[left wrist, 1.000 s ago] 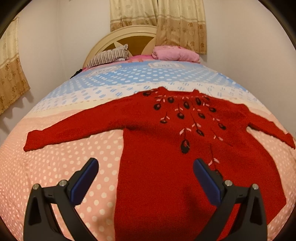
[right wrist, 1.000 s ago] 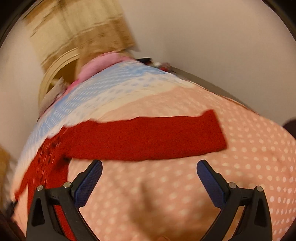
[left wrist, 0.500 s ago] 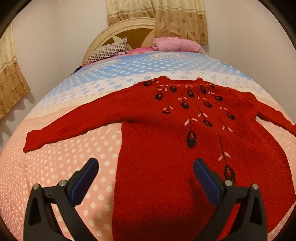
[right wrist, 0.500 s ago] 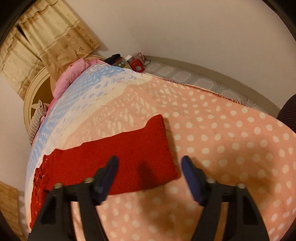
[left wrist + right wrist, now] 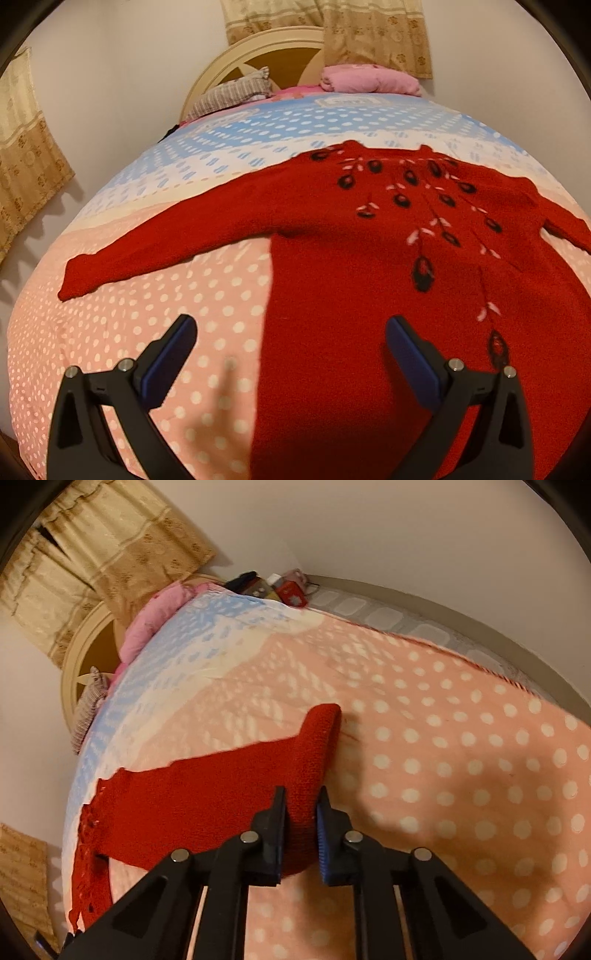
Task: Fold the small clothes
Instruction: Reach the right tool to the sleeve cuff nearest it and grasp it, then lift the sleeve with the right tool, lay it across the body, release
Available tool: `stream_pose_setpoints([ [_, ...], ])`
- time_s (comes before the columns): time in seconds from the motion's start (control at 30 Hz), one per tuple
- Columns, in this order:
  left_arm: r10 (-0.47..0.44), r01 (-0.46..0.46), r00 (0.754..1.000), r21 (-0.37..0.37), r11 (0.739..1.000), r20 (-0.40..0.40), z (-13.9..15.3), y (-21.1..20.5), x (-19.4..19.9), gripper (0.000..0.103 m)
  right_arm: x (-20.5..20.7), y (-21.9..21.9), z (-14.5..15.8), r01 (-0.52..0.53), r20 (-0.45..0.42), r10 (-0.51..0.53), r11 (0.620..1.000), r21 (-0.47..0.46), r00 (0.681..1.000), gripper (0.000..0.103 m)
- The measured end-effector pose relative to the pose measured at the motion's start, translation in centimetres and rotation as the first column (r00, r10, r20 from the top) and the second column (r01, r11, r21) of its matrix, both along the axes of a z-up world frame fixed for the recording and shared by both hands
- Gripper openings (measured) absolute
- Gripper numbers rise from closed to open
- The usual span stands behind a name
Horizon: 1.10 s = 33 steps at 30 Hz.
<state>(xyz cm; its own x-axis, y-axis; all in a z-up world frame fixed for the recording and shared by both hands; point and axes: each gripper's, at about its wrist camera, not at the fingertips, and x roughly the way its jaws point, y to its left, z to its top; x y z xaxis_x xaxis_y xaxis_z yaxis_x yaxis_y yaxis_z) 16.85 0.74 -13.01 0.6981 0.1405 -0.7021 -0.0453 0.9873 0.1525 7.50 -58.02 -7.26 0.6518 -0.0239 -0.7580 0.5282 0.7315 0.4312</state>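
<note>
A red knitted sweater (image 5: 369, 295) with black and pink leaf embroidery lies flat on the bed, both sleeves spread out. My left gripper (image 5: 290, 332) is open and empty, above the sweater's lower left edge. In the right wrist view, my right gripper (image 5: 301, 805) is shut on the cuff end of the sweater's right sleeve (image 5: 221, 786), and the cuff (image 5: 321, 731) bunches up between the blue pads.
The bed (image 5: 184, 295) has a pink polka-dot cover, blue and white further up. A striped pillow (image 5: 232, 92) and a pink pillow (image 5: 369, 79) lie by the headboard. Small items (image 5: 273, 587) sit on the floor by the wall. Curtains (image 5: 92, 554) hang behind.
My right gripper moved onto the sleeve end and closed on the cuff, which now bunches up. My left gripper drifted slightly lower over the sweater and stayed open.
</note>
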Motion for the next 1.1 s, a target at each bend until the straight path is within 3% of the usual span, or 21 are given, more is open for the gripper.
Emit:
stream_pose_setpoints([
  [0.57,0.043,-0.044,0.999,-0.059,0.997,-0.024,-1.1,2.9,-1.1,0.103,6.0,8.4,12.4,-0.157,0.176,0.179,0.978,-0.135,0.968,0.013],
  [0.83,0.043,-0.046,0.998,-0.052,0.998,-0.055,-2.2,3.6,-1.6,0.103,9.9,14.7,17.5,-0.26,0.224,0.3,0.946,-0.192,0.927,0.013],
  [1.1,0.035,-0.04,0.997,-0.084,0.996,-0.062,-2.5,4.1,-2.6,0.103,13.1,21.7,20.5,-0.358,0.246,0.413,0.902,-0.241,0.877,0.013],
])
